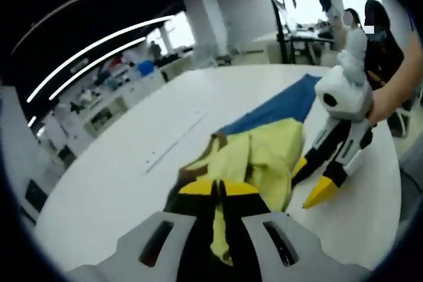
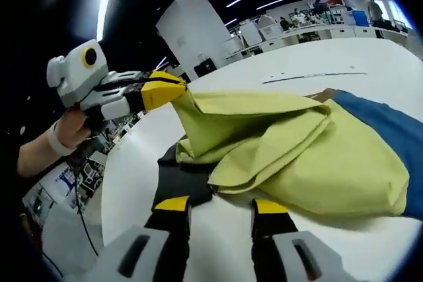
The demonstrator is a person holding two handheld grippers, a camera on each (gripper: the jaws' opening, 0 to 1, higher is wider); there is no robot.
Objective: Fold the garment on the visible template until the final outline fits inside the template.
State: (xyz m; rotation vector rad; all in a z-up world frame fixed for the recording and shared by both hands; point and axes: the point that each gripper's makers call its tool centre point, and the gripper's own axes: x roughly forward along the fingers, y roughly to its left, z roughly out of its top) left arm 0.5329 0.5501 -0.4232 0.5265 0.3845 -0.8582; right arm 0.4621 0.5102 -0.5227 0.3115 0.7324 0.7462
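Garment [image 2: 291, 156] lies bunched on the white worktop [image 2: 357, 64], yellow fabric heaped over a blue panel [image 2: 390, 127], and everything else sits around it. Left tool [image 2: 173, 88], seen in the right gripper view, has its yellow tips pinched tight on a corner of the yellow cloth, lifting that corner up off the heap; a hand [image 2: 66, 130] with a wristband grips its body. In the left gripper view the same tool [image 1: 218, 189] shows its jaws closed together with a strip of yellow fabric caught between them, and the garment [image 1: 264, 153] spreads just beyond, its blue panel [image 1: 284, 107] running away from the heap. Right tool [image 1: 317, 186] hangs beside the garment on the far side, jaws parted, one tip near the yellow cloth, the other over bare worktop [image 1: 132, 163]. In its own view the right tool [image 2: 221, 206] stands apart-jawed at the garment's near edge, gripping nothing, with a dark patch of the garment [image 2: 182, 173] under its left jaw.
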